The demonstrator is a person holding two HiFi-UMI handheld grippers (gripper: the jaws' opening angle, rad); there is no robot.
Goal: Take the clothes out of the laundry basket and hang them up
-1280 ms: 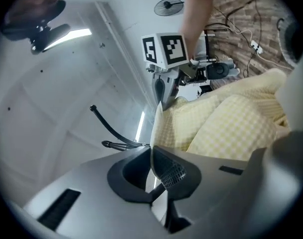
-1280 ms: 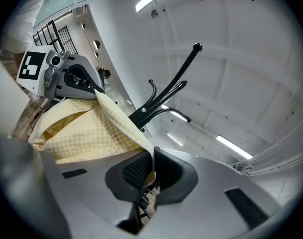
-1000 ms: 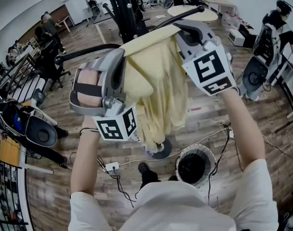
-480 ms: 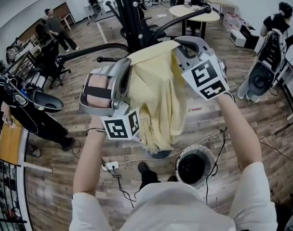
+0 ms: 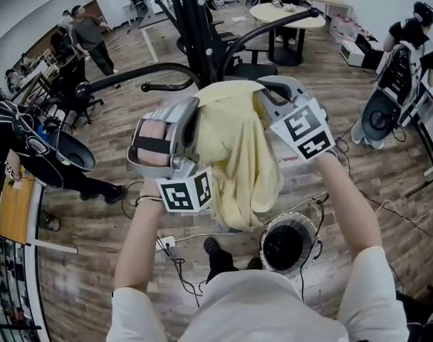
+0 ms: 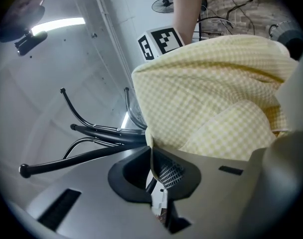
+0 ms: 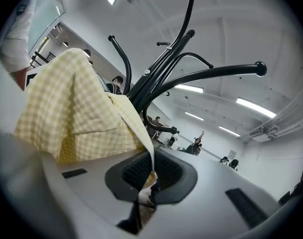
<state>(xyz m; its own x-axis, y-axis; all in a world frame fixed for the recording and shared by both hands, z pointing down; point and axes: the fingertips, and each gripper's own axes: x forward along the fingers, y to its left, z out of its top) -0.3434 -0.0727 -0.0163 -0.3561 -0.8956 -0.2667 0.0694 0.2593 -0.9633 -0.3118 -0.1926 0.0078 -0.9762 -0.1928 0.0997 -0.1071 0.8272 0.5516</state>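
Observation:
A pale yellow checked garment (image 5: 238, 148) hangs between my two grippers in the head view, held up in front of a black coat stand (image 5: 195, 41). My left gripper (image 5: 195, 112) is shut on the garment's left upper edge; the cloth (image 6: 211, 108) runs into its closed jaws in the left gripper view. My right gripper (image 5: 263, 95) is shut on the right upper edge, and the cloth (image 7: 81, 113) is pinched between its jaws. The stand's curved arms (image 7: 211, 73) rise just beyond. The laundry basket (image 5: 289, 244) stands on the floor below, dark inside.
Black stand arms (image 5: 131, 77) reach left and right (image 5: 273, 27) around the garment. A round table (image 5: 288, 13) stands behind. People stand at the left (image 5: 88, 30) and right (image 5: 409, 34). Cables and a power strip (image 5: 167, 244) lie on the wooden floor by my feet.
Both grippers have come down with the garment and sit lower in the head view. The stand's arms now show above the cloth. A person at the left has walked further into view.

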